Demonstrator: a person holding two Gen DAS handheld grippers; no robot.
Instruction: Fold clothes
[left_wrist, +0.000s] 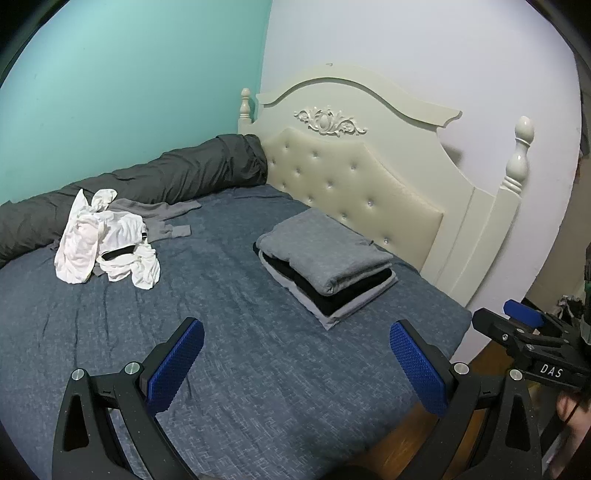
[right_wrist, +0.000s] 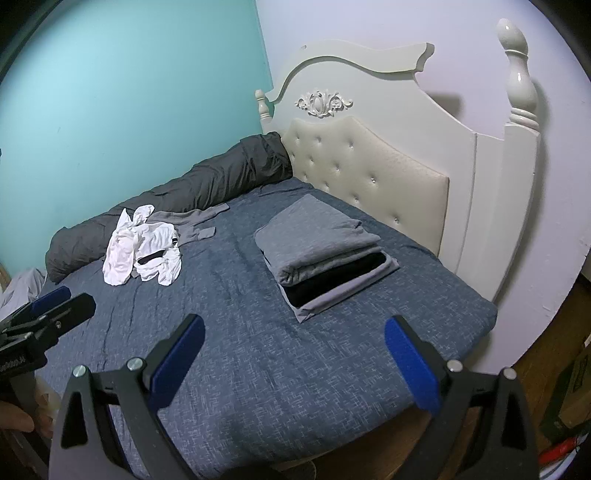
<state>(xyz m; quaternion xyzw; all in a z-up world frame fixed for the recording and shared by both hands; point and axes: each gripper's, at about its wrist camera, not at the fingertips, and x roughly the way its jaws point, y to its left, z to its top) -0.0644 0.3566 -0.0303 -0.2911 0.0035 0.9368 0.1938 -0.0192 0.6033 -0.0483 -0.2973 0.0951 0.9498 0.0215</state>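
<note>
Both tongs, left (left_wrist: 295, 354) and right (right_wrist: 293, 354), gape empty over the bed (left_wrist: 258, 387). White crumpled clothes (left_wrist: 107, 240) lie ahead-left, far side; left tongs nearer, probably. Folded stack (left_wrist: 325, 262) ahead-right.

You've got a bed (left_wrist: 258, 369) with a blue heathered sheet (right_wrist: 295, 369) filling most of both views; a cream headboard (left_wrist: 369, 177) stands at its far end, tufted panel (right_wrist: 369, 173) in the middle, carved ornament (left_wrist: 330, 121) above it; turned posts at both corners, near post (right_wrist: 519, 70) tall and glossy, far post (left_wrist: 245, 103) small against the wall; a dark grey rolled duvet (left_wrist: 166, 177) lies along the far edge, touching the teal wall (left_wrist: 129, 74); the wall behind the headboard is pale lilac (right_wrist: 369, 22); wood floor (right_wrist: 535, 332) shows past the bed's right corner.
</note>
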